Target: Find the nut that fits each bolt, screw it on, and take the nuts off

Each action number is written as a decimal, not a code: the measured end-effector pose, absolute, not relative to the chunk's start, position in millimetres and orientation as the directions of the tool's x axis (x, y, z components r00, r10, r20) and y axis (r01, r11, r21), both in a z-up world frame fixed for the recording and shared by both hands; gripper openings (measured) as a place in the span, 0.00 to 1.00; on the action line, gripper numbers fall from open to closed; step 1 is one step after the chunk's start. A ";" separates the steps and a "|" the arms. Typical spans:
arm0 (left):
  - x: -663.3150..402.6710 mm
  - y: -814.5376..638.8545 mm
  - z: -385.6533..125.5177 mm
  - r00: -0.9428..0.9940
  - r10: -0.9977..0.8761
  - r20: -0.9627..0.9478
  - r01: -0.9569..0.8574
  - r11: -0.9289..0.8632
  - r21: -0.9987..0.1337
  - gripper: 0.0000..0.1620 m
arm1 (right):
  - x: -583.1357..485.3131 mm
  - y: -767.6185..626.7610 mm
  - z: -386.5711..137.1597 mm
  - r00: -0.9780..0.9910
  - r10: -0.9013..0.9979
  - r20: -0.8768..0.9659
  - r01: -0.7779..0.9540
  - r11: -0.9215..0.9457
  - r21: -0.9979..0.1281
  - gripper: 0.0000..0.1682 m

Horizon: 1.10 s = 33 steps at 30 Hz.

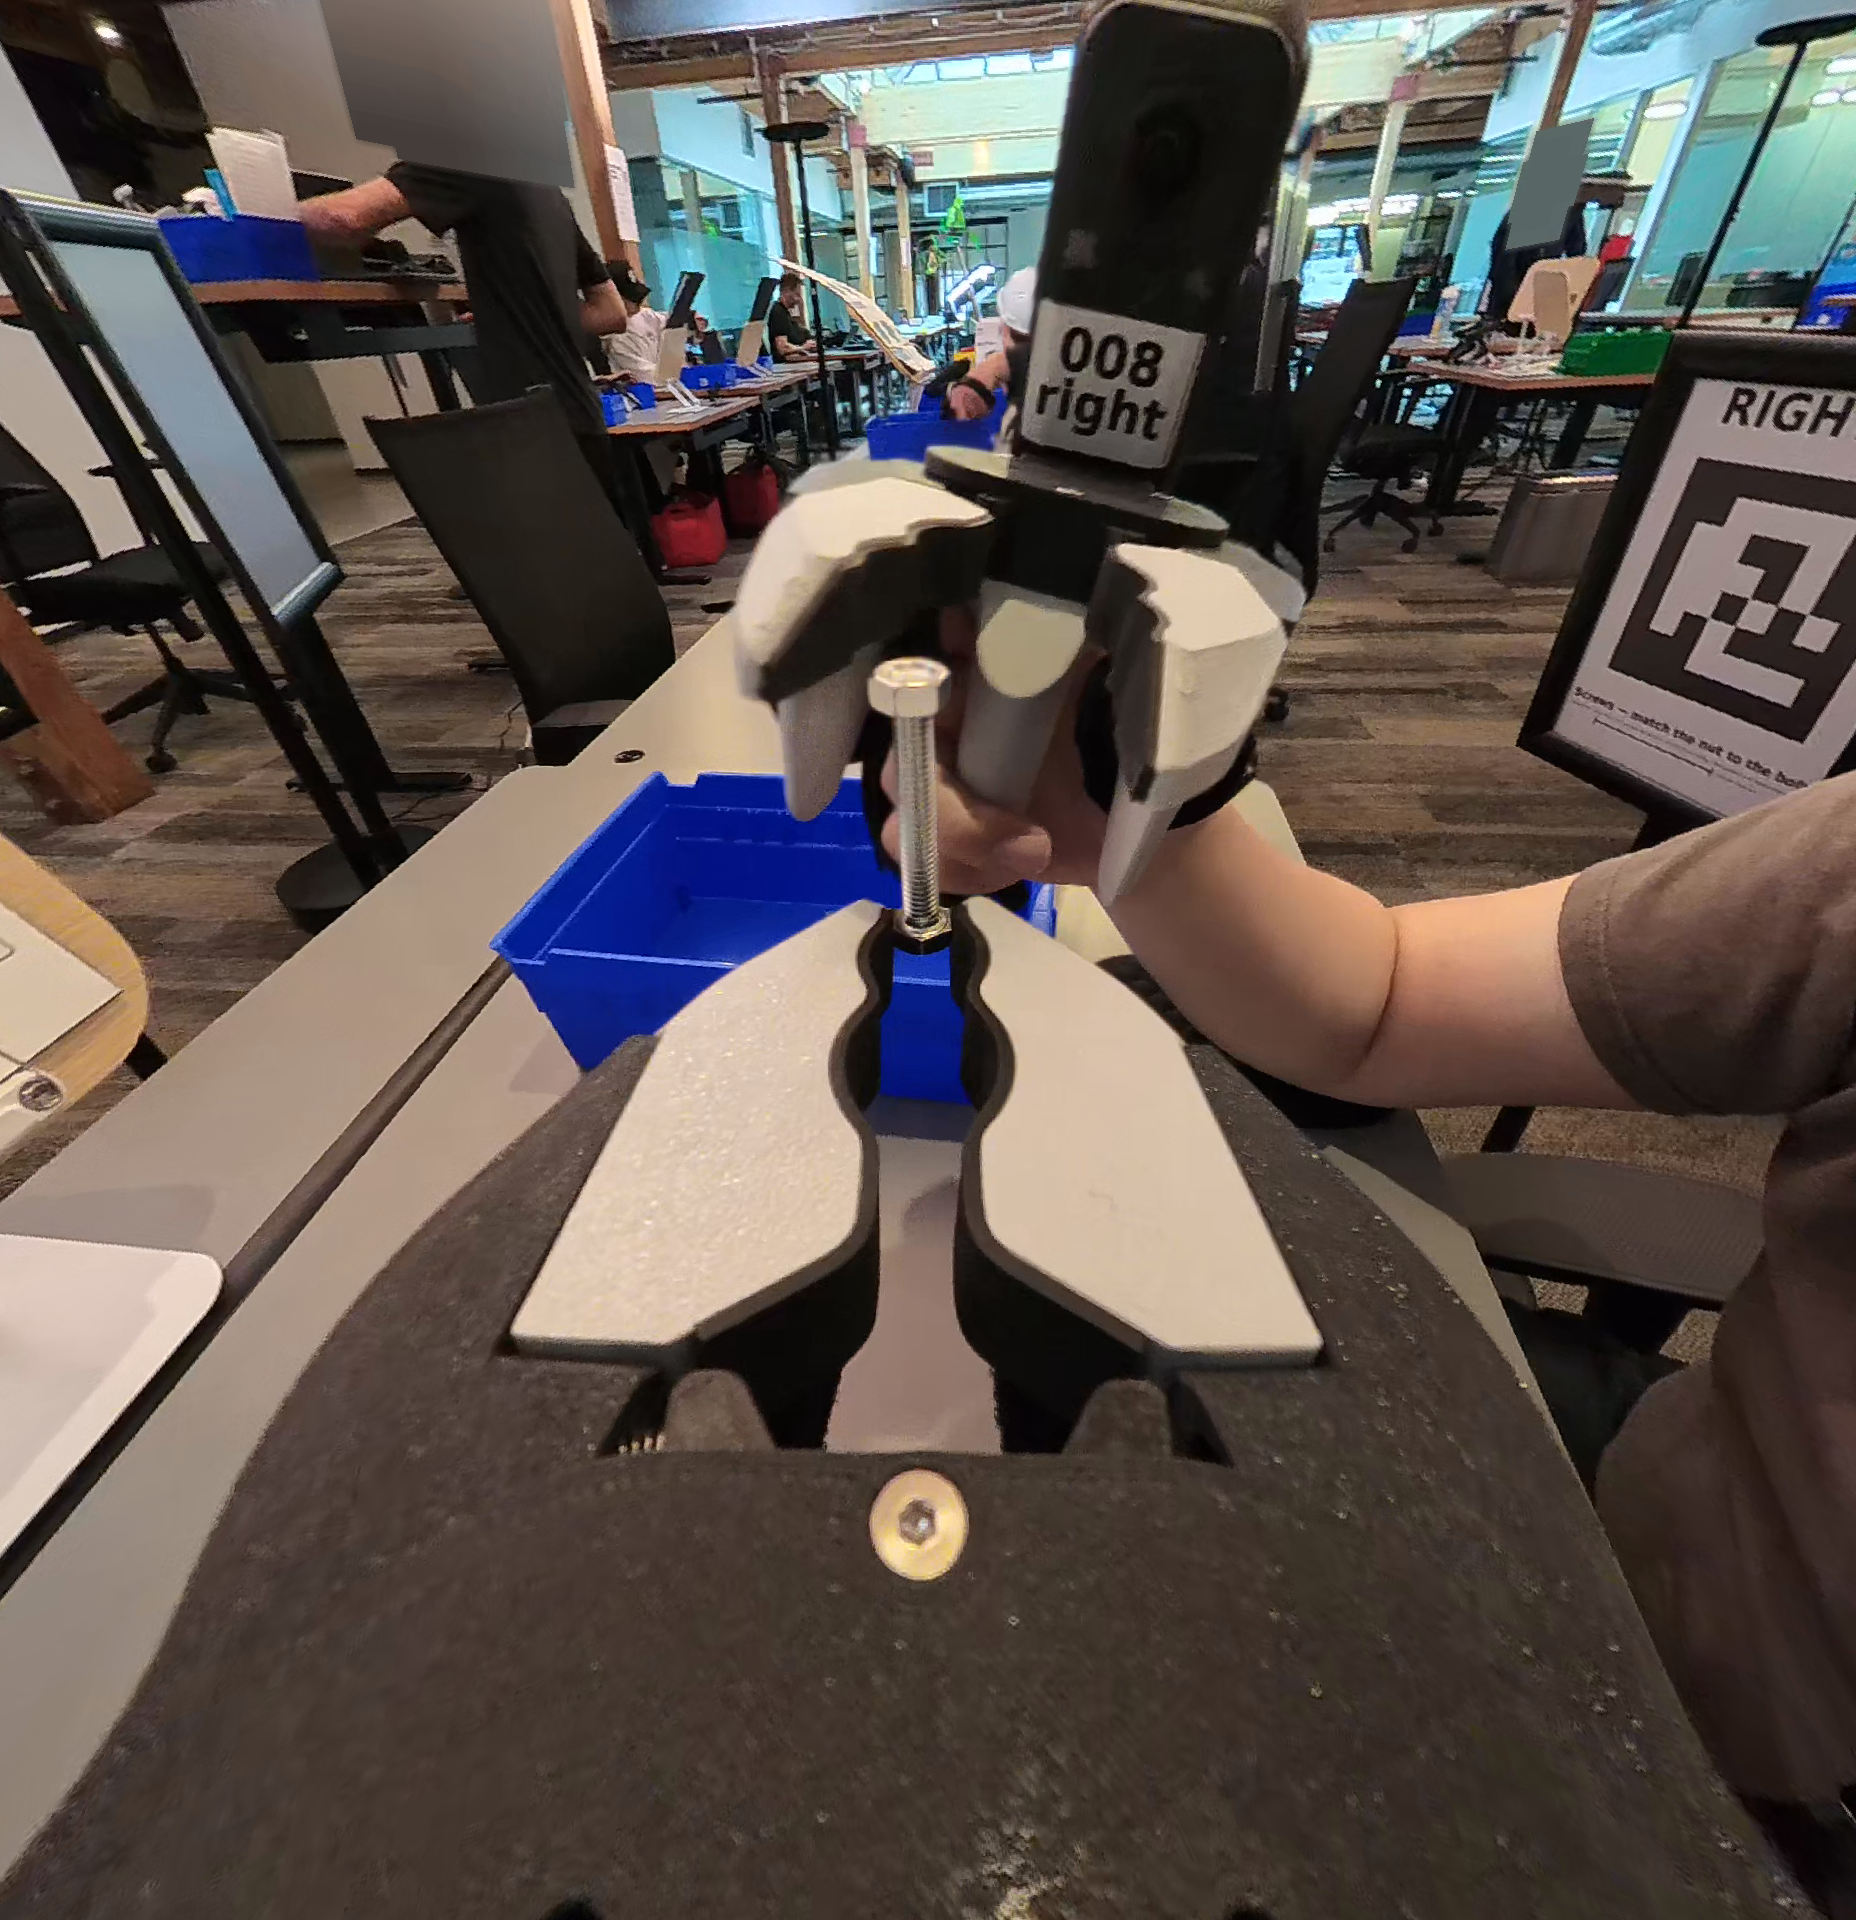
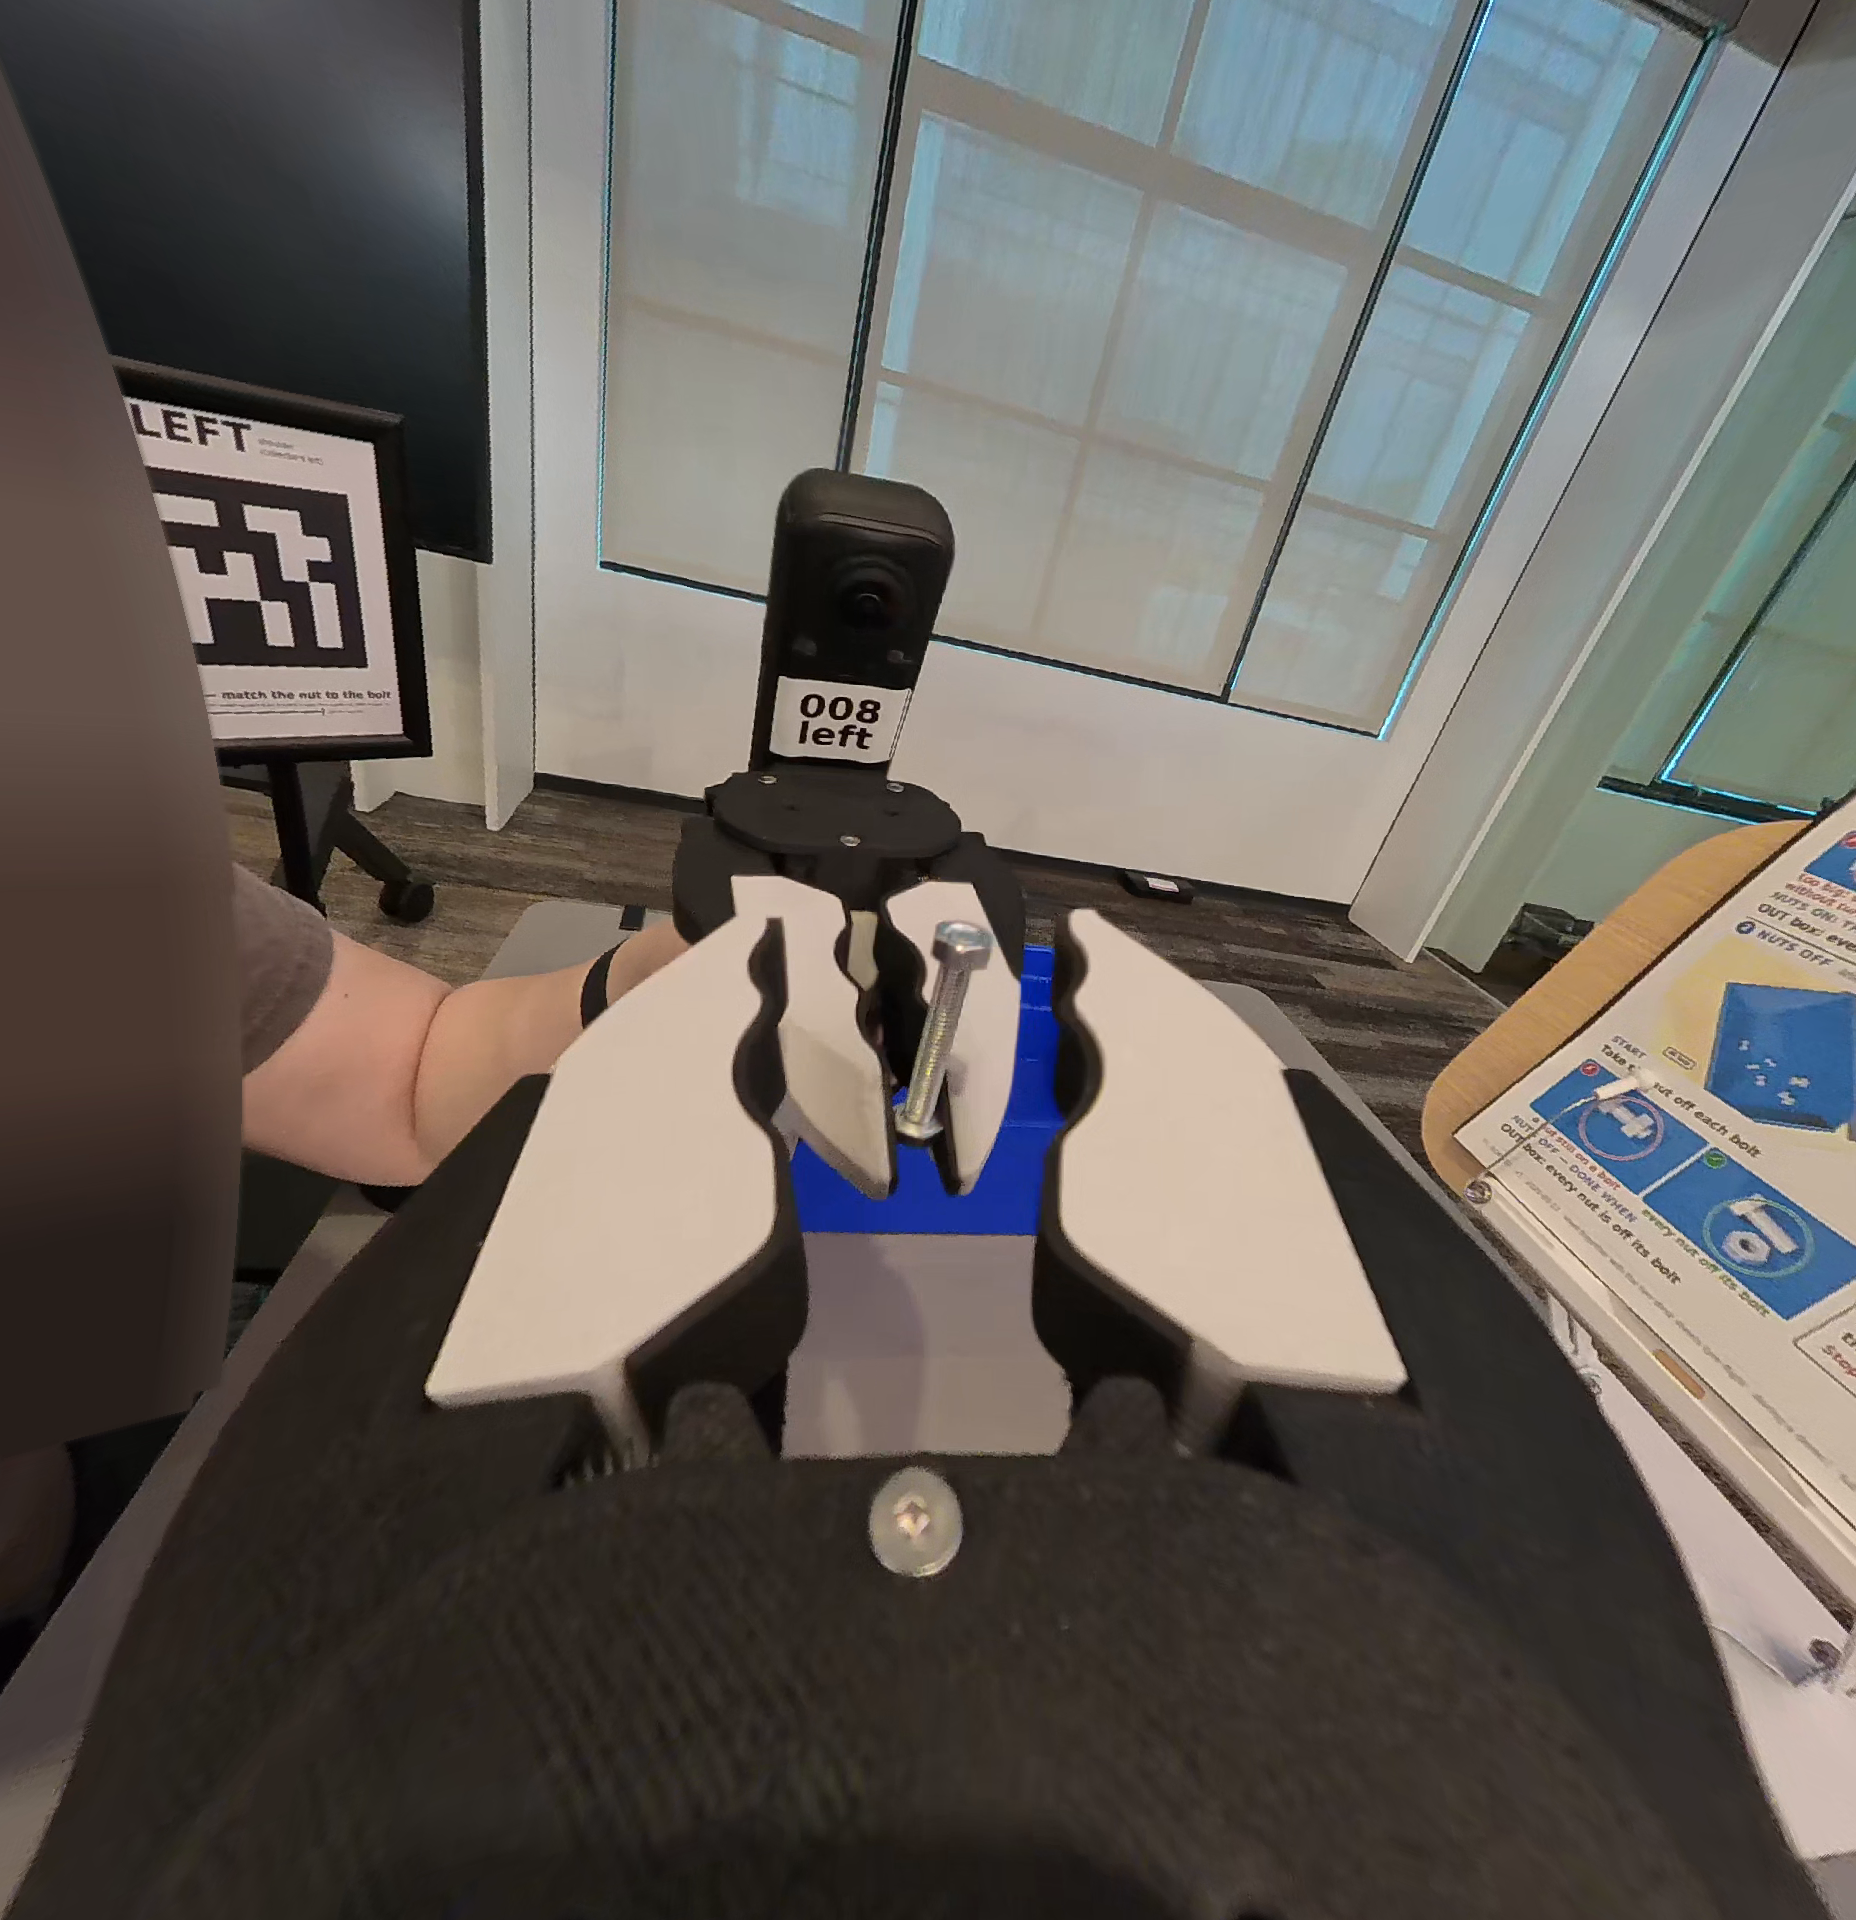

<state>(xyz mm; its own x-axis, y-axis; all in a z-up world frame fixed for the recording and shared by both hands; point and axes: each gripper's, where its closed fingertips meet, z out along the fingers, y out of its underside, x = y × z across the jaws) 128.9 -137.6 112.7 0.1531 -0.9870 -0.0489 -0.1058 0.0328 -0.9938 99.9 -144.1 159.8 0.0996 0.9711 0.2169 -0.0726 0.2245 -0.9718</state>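
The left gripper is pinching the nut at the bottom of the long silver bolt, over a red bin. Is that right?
Almost. The bin is blue, not red, as the left wrist view shows. The rest holds: the left gripper pinches the nut at the bottom of the long silver bolt, above that bin.

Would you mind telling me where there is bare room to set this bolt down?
The blue bin looks empty as far as visible, and the grey table is bare between the bin and the white tray. It is crowded above the bin, where the left gripper holds the bolt near the right gripper.
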 end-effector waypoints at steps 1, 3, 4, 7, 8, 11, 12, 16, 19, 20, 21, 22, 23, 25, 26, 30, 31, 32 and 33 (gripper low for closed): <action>130.4 -138.9 111.8 0.148 -0.988 -0.049 -0.109 0.033 -0.993 0.06 | 97.9 -144.0 158.9 0.100 0.971 0.216 -0.074 0.224 -0.972 0.31; 132.5 -140.5 111.3 0.142 -0.988 -0.056 -0.107 0.041 -0.993 0.06 | 94.1 -146.6 156.6 0.085 0.972 0.218 -0.073 0.224 -0.972 0.32; 132.9 -140.5 111.1 0.143 -0.988 -0.055 -0.107 0.040 -0.993 0.06 | 92.6 -148.4 156.4 0.079 0.972 0.220 -0.075 0.226 -0.971 0.34; 132.4 -138.3 110.8 0.150 -0.987 -0.049 -0.106 0.033 -0.994 0.06 | 89.6 -155.0 156.5 0.055 0.971 0.234 -0.084 0.238 -0.968 0.35; 131.5 -137.3 111.6 0.155 -0.987 -0.045 -0.100 0.030 -0.995 0.06 | 88.7 -157.3 155.9 0.044 0.971 0.233 -0.082 0.236 -0.968 0.37; 128.5 -133.9 114.0 0.175 -0.983 -0.048 -0.091 0.032 -0.995 0.06 | 88.3 -157.8 155.7 0.051 0.969 0.240 -0.070 0.243 -0.967 0.40; 127.1 -133.0 115.1 0.181 -0.982 -0.050 -0.089 0.035 -0.995 0.06 | 89.4 -157.7 156.6 0.057 0.968 0.245 -0.070 0.249 -0.966 0.40; 119.5 -127.9 120.8 0.211 -0.976 -0.049 -0.070 0.035 -0.997 0.06 | 96.1 -157.4 162.4 0.068 0.966 0.251 -0.082 0.256 -0.963 0.39; 118.0 -128.6 122.7 0.202 -0.979 -0.035 -0.057 0.024 -0.998 0.06 | 99.4 -154.9 165.6 0.080 0.967 0.240 -0.099 0.248 -0.964 0.39; 119.7 -130.8 121.8 0.189 -0.981 -0.036 -0.060 0.025 -0.998 0.06 | 99.1 -153.5 165.5 0.082 0.970 0.231 -0.104 0.238 -0.966 0.39; 122.4 -133.4 120.5 0.176 -0.983 -0.042 -0.066 0.030 -0.997 0.06 | 98.1 -152.4 164.7 0.081 0.972 0.220 -0.107 0.228 -0.968 0.39; 125.7 -136.8 118.6 0.162 -0.986 -0.049 -0.074 0.037 -0.997 0.06 | 96.5 -151.7 163.5 0.077 0.975 0.211 -0.109 0.218 -0.970 0.40; 129.2 -139.4 116.5 0.153 -0.987 -0.056 -0.084 0.043 -0.996 0.06 | 94.4 -152.0 161.7 0.067 0.977 0.202 -0.108 0.209 -0.972 0.39; 133.8 -141.3 113.1 0.152 -0.986 -0.070 -0.099 0.055 -0.994 0.06 | 90.2 -154.5 158.5 0.042 0.981 0.191 -0.106 0.194 -0.975 0.39; 135.0 -141.3 111.7 0.153 -0.986 -0.073 -0.104 0.057 -0.993 0.06 | 88.6 -155.8 157.7 0.036 0.981 0.190 -0.105 0.193 -0.976 0.39; 130.6 -134.2 113.9 0.181 -0.982 -0.058 -0.086 0.043 -0.995 0.06 | 87.0 -160.2 156.9 0.021 0.979 0.201 -0.096 0.202 -0.975 0.41; 128.2 -132.4 115.2 0.189 -0.980 -0.056 -0.083 0.041 -0.996 0.06 | 87.9 -159.5 157.4 0.029 0.979 0.203 -0.094 0.205 -0.974 0.41; 125.5 -130.0 117.0 0.204 -0.977 -0.058 -0.078 0.043 -0.996 0.06 | 89.4 -158.7 158.4 0.036 0.977 0.208 -0.093 0.211 -0.973 0.41; 122.5 -127.7 119.2 0.217 -0.974 -0.060 -0.070 0.046 -0.996 0.06 | 91.4 -158.1 159.9 0.041 0.977 0.211 -0.096 0.215 -0.972 0.41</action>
<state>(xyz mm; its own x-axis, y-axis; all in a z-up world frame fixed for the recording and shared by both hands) 122.5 -127.7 119.2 0.2171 -0.9743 -0.0600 -0.0705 0.0456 -0.9965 91.4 -158.1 159.9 0.0414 0.9765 0.2115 -0.0962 0.2146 -0.9720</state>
